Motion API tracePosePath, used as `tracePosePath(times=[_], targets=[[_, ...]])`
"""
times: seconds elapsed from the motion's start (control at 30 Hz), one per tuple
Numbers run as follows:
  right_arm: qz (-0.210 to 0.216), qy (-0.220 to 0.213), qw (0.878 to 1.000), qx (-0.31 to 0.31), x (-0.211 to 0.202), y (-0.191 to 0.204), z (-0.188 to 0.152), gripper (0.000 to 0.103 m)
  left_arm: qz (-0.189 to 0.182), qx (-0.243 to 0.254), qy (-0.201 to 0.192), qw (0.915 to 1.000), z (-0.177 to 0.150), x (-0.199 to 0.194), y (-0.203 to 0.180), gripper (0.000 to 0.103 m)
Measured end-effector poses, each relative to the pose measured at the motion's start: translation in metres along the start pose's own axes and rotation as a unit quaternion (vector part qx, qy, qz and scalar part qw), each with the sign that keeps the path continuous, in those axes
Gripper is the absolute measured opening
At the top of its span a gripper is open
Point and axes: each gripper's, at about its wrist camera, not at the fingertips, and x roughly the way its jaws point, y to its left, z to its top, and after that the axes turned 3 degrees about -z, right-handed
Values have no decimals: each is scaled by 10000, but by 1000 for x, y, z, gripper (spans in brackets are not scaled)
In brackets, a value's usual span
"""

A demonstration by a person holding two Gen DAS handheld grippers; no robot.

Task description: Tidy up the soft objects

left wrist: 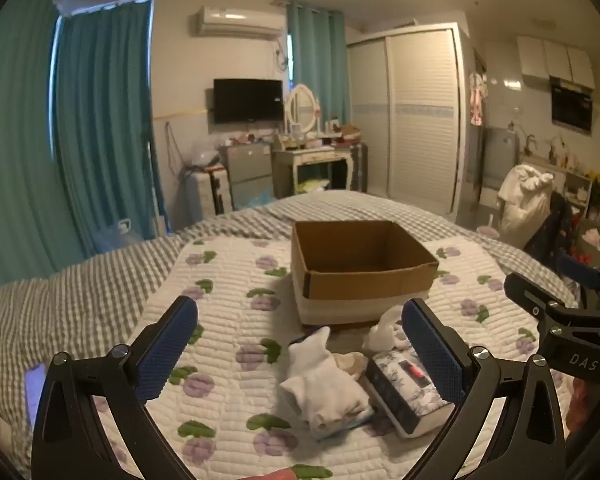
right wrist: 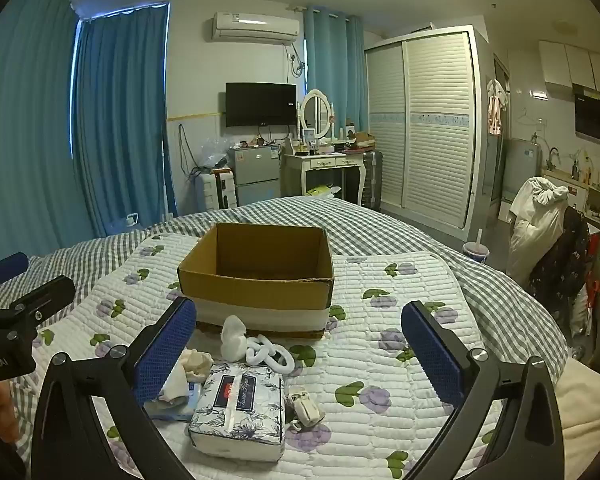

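An open, empty cardboard box [left wrist: 360, 268] [right wrist: 260, 272] stands on the quilted bed cover. In front of it lies a cluster of soft items: white socks [left wrist: 324, 384] on a blue cloth [right wrist: 172, 408], a beige cloth [right wrist: 196, 362], a floral tissue pack [right wrist: 240, 412] [left wrist: 404, 388], a crumpled white tissue [right wrist: 234, 336] [left wrist: 384, 328], a white chain-link toy [right wrist: 270, 354] and a small white item [right wrist: 305, 404]. My left gripper [left wrist: 300, 344] is open above the socks. My right gripper [right wrist: 300, 344] is open above the tissue pack. Both are empty.
The quilt [right wrist: 380, 360] with purple flowers covers a grey checked bed sheet [left wrist: 80, 300]. A phone [left wrist: 34, 392] lies at the bed's left. A chair with clothes [right wrist: 548, 232], a wardrobe and a dresser stand beyond the bed.
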Motion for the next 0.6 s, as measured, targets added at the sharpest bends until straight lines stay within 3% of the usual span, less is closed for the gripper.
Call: tracePosePath(times=[0.6], targets=[[37,86,10000,3,6,3,-3,103,63,54,-4,10000,2,1,-1,103]])
